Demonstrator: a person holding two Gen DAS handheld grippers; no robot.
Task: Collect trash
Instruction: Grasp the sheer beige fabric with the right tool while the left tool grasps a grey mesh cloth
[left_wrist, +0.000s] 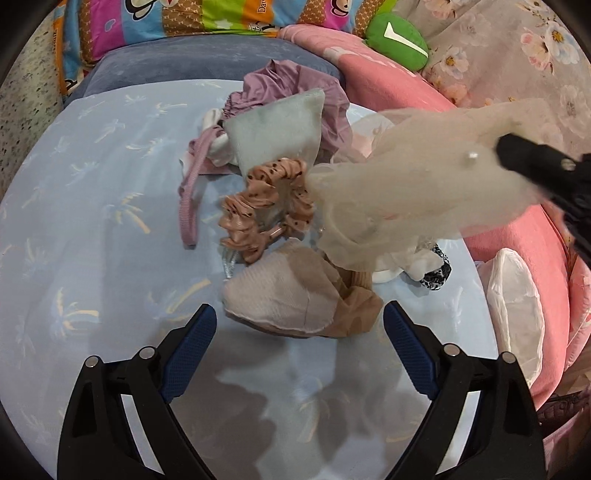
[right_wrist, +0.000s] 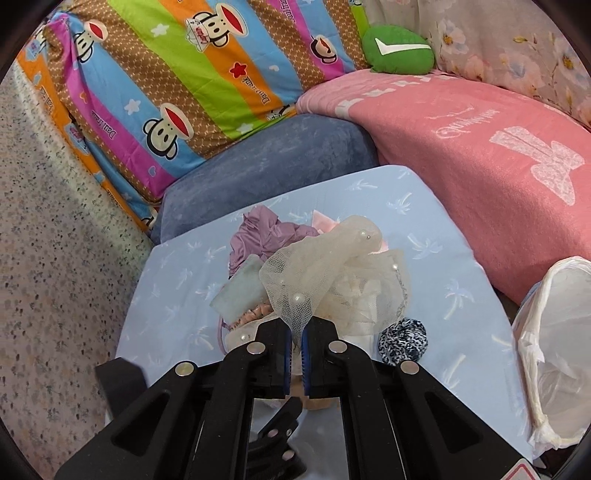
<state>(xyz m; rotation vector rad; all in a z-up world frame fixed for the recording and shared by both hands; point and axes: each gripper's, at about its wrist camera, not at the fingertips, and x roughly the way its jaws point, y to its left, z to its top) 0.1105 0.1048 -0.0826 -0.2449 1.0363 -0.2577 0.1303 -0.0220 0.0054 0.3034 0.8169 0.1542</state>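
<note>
The right gripper (right_wrist: 295, 341) pinched the cream pearl-dotted mesh (right_wrist: 332, 273); the left gripper (left_wrist: 299, 354) gaped empty. Lifting it clear before swinging right to the lined bin (right_wrist: 554, 354) seemed wise.

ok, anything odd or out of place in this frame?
Nothing damaged or spilled. One mismatch: the right gripper is shut on a cream mesh fabric with pearls, and the pile beneath, pink scrunchie and purple garment, looks like clothing, not trash. Bag-lined bin sits right.
</note>
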